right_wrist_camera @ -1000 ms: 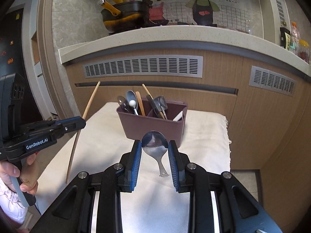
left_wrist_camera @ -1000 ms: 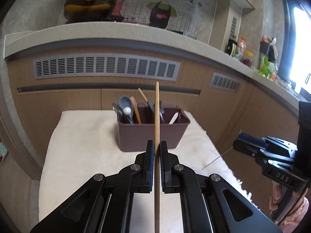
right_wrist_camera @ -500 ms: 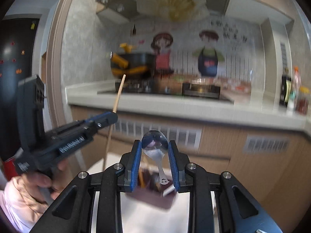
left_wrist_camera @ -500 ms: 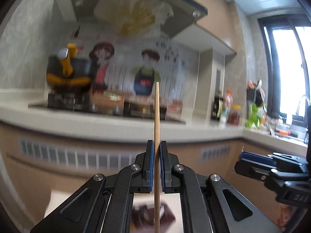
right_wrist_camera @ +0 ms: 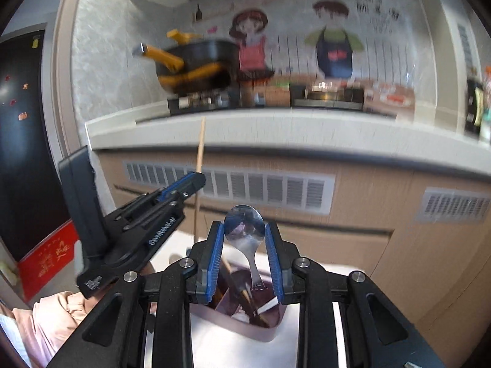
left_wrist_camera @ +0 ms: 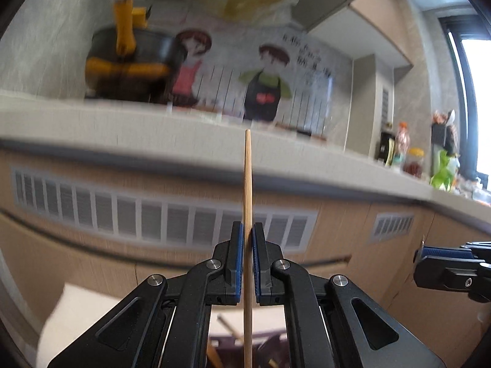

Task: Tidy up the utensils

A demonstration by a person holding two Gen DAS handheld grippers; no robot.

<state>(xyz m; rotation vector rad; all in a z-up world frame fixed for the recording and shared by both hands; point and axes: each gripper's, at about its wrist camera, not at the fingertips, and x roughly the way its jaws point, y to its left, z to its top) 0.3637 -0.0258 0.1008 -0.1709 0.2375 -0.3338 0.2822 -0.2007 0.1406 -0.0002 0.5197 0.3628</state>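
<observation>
tabletop (right_wrist_camera: pixel 233 352) white-covered | purple utensil bin (right_wrist_camera: pixel 264 332) on it, below both tools | left tool (left_wrist_camera: pixel 248 239) pinching upright wooden chopstick (left_wrist_camera: pixel 247 190) | right tool (right_wrist_camera: pixel 244 245) gripping metal spoon (right_wrist_camera: pixel 244 230) by bowl, handle down over bin

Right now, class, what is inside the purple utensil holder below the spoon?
The purple utensil holder shows brown wooden handles and a white-tipped utensil. The spoon and right hand-held gripper cover the rest.
</observation>
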